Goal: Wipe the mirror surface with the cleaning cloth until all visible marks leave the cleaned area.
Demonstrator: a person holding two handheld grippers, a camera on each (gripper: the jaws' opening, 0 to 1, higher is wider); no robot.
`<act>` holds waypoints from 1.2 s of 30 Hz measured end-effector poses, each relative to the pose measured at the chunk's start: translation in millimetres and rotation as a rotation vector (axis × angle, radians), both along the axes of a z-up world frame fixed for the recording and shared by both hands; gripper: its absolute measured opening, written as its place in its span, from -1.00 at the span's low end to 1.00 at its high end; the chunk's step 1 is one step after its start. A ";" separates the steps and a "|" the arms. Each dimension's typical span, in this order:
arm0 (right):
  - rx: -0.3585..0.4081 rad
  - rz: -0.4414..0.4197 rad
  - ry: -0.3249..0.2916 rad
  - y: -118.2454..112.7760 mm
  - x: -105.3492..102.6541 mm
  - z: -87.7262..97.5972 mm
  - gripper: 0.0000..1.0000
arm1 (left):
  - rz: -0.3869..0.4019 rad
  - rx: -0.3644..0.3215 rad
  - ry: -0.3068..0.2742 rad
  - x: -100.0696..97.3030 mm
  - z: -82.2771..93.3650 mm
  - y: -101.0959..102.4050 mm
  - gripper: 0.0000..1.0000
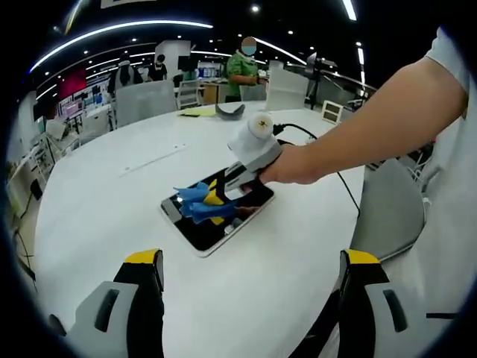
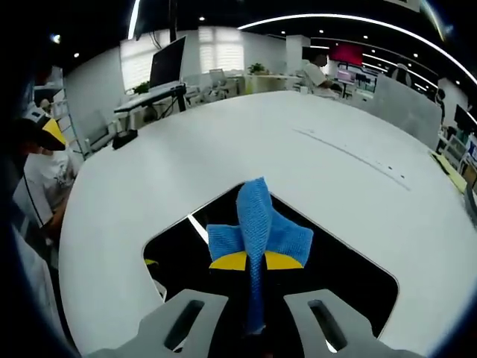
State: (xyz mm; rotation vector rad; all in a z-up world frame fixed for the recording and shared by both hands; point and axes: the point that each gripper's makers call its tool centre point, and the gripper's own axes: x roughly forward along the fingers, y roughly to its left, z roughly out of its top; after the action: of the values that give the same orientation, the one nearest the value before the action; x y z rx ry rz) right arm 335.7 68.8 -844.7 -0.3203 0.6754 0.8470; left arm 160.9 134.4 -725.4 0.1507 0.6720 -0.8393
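While the right gripper (image 1: pixel 212 200) clamps the blue cloth (image 2: pixel 257 227) against the mirror (image 1: pixel 216 212), the left gripper (image 1: pixel 250 280) hangs open above the white table (image 1: pixel 97 194). A hand (image 1: pixel 294 164) holds the right gripper.

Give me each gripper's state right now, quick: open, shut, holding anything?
Left gripper: open, holding nothing, hanging above the white table.
Right gripper: shut on the blue cleaning cloth, pressing it on the mirror.

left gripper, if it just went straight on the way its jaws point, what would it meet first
Probably the mirror lying flat on the white table, with the right gripper pressing the blue cloth onto it. The left gripper hangs open above bare tabletop; depth is unclear.
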 end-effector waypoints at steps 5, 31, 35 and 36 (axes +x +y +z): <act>0.000 0.014 0.006 5.5 -1.3 -0.1 -0.98 | 0.004 -0.001 -0.005 -0.6 0.9 3.5 0.98; -0.003 0.084 0.016 36.6 -9.2 -0.2 -0.98 | 0.026 -0.003 -0.002 -3.7 -0.3 21.1 0.98; -0.004 0.095 0.018 41.9 -10.7 -0.2 -0.97 | 0.026 -0.003 -0.001 -4.7 -0.4 23.3 0.98; -0.005 0.100 0.017 43.2 -11.6 -0.2 -0.98 | 0.027 -0.002 -0.002 -4.6 -0.5 23.9 0.98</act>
State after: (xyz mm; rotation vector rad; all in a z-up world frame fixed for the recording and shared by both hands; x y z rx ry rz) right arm 324.1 112.1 -844.9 -0.3536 0.6814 0.9442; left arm 156.2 158.3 -725.9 0.1407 0.6700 -0.8140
